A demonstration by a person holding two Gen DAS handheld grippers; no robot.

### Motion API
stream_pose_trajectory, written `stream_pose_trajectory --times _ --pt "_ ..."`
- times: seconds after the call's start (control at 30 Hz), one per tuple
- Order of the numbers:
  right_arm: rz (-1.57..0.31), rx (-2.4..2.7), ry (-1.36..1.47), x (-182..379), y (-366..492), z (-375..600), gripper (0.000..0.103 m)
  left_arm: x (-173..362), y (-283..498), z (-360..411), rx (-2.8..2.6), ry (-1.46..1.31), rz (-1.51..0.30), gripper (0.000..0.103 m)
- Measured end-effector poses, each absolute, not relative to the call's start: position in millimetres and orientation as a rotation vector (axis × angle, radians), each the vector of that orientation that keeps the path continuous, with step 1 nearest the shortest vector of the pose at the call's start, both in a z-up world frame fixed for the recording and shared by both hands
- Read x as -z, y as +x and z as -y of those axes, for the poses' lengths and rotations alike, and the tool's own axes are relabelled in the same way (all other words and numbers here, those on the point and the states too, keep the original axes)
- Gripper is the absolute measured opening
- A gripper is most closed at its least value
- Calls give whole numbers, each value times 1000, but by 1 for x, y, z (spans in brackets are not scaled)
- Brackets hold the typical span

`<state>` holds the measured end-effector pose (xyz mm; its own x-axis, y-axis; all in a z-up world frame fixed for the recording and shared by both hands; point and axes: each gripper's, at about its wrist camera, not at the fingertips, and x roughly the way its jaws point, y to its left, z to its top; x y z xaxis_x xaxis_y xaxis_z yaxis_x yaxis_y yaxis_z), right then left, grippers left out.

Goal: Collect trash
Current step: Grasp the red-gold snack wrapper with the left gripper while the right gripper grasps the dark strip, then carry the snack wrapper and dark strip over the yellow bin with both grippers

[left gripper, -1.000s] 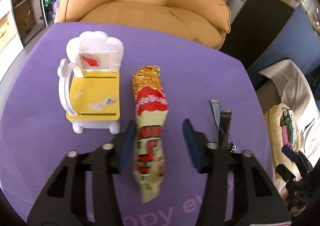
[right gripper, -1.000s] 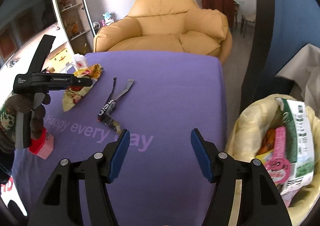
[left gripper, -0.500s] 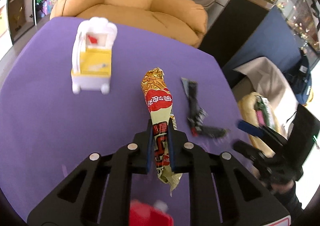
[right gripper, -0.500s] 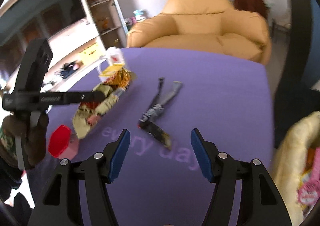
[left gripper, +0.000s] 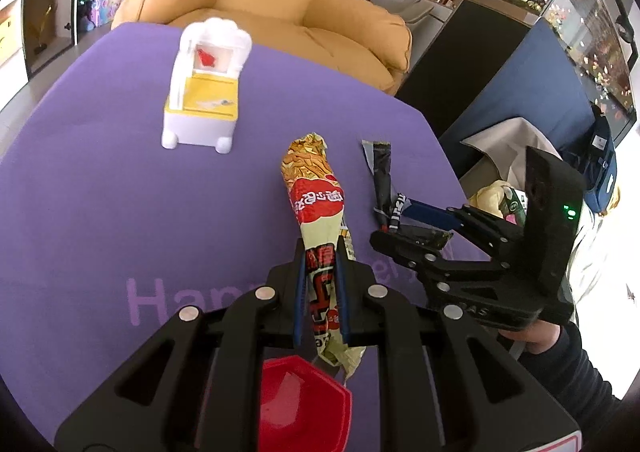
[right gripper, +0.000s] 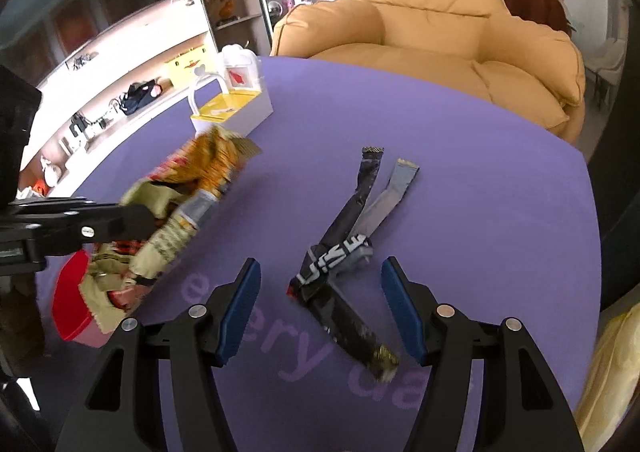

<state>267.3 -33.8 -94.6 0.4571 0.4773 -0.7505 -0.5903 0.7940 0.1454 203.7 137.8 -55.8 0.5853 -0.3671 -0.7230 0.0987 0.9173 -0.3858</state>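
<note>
Two wrappers targeted: left claw [left gripper: 320, 294] clamped on snack bag [left gripper: 316, 207] for binning, right claw [right gripper: 320, 312] apart, straddling dark wrapper [right gripper: 340, 268] mid-counter [right gripper: 480, 211]

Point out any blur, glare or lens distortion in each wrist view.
Left wrist view: the purple table bulges from fisheye distortion, corners are black, and the toy chair is slightly soft. Right wrist view: the noodle wrapper is motion-smeared, the dark wrapper is sharp, and daylight washes out the shelves.

Bright daylight fills both fisheye views, bowing straight lines and blackening corners. The crumpled orange-and-cream snack wrapper [right gripper: 188, 211] smears with motion blur; the purple tablecloth [left gripper: 100, 191] shows only soft shadows.
</note>
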Motion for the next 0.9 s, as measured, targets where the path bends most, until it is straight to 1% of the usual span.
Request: stream_pose_trajectory --times 0.03,0.07,0.13,0.2,0.4,0.6,0.9 --pt "-873 -655 -151 95 267 32 57 55 202 -139 276 -322 -907 12" --pt "-869 -639 -166 94 268 31 46 54 202 -139 275 -321 -904 12" --pt "-856 -609 -180 94 266 34 32 53 200 -140 274 -318 -902 12" --pt "-841 -597 -171 91 262 41 26 52 198 -139 280 -321 -902 12" --pt "-817 -592 -138 75 236 67 26 47 195 -133 303 -307 -897 12" --pt "-759 -571 -120 49 205 100 26 35 190 -111 344 -259 -874 12" --pt "-677 -469 -70 17 172 167 26 7 191 -48 463 -191 -842 12"
